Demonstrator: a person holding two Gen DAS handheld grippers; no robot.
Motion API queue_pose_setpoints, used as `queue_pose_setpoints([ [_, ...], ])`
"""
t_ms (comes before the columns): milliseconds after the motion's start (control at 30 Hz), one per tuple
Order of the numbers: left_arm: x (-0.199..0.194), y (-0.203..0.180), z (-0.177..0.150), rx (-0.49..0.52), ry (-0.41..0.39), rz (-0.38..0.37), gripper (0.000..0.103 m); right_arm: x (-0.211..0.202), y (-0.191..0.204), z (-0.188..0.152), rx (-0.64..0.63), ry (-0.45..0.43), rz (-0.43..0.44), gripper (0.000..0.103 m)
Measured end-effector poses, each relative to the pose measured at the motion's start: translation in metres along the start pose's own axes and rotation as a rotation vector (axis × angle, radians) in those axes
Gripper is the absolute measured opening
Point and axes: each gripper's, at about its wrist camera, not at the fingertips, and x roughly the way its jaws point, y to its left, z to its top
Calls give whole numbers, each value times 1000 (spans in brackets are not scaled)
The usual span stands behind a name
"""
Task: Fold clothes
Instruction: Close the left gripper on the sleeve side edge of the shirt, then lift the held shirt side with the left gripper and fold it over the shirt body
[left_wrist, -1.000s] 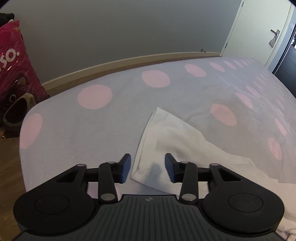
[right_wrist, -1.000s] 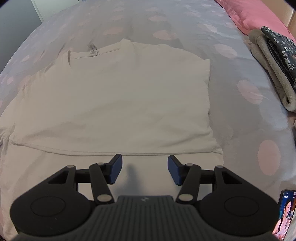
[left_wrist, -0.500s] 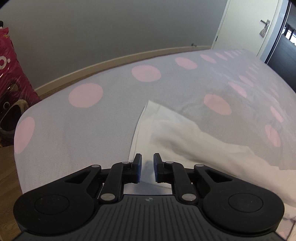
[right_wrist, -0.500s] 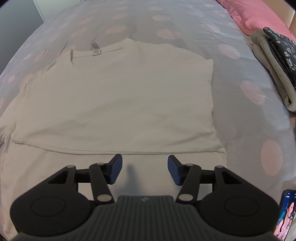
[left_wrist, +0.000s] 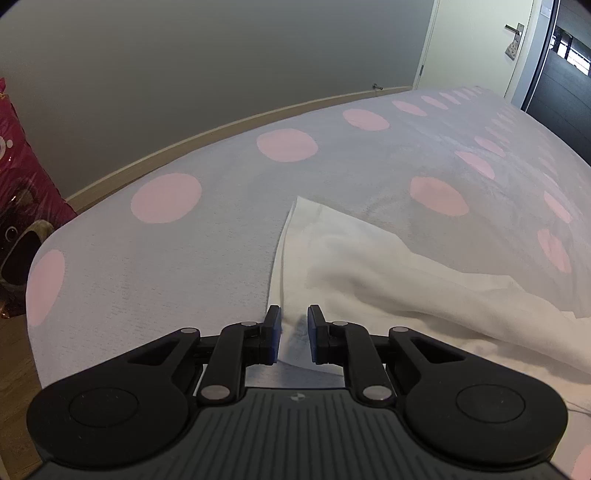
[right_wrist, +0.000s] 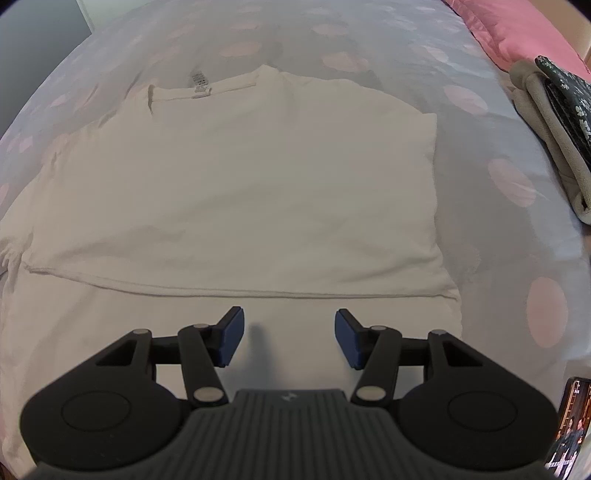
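Left wrist view, left to right: pink plastic bag on the wood floor at the far left, dark items showing in it, contents not readable. Next, bed with a grey cover and pink dots. White t-shirt lies on the cover right of centre, one corner of it reaching toward the far edge of the bed. Left gripper sits at the shirt's near edge, fingers drawn close together with a fold of white fabric pinched between the blue pads. So: clenched on the t-shirt. Grey wall behind, white door with a lever handle at the far right.

Right wrist view, left to right: same t-shirt spread flat on the bed, neck label at the top, hem folded up so a seam runs across just ahead of the fingertips. Right gripper hovers over the lower part of the shirt, fingers spread wide, nothing between them, released. Right of the shirt: bare cover, then a folded stack of clothes at the bed's right edge, grey fleece with a dark floral piece on top. Pink pillow behind the stack. Phone with a lit screen at the bottom right corner.
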Motion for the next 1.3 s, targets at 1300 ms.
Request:
queue_pose_setpoints([
  [1300, -56, 32, -31, 230, 253, -66, 10, -9, 20, 3, 16, 2, 49, 58],
])
